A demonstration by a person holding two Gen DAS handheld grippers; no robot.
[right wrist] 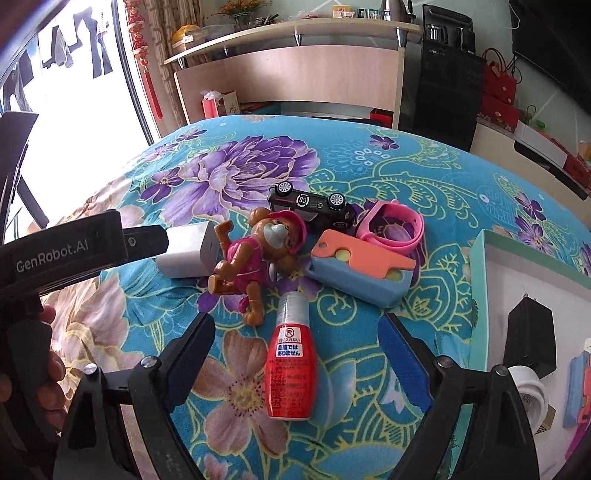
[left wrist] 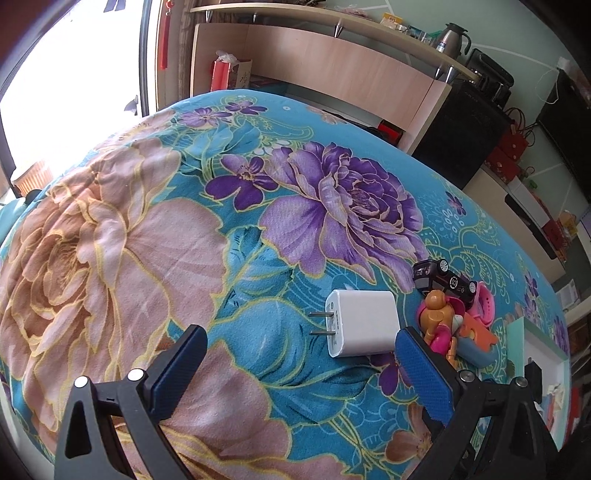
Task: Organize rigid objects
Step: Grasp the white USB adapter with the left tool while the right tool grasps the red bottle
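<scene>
Bright room seen past my floral bedspread (left wrist: 155, 229)

Daylight floods the window (right wrist: 74, 122) at left; a wooden shelf unit (right wrist: 306, 66) lines the pale green wall (left wrist: 532, 33) ahead

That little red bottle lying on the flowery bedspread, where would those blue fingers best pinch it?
Across its wide red body, I'd say. The red bottle lies flat, its clear cap pointing away toward the toy dog, and its fat end toward the right gripper. The open jaws already stand on either side of it, so coming straight down from above and closing on its two long sides looks simplest.
</scene>
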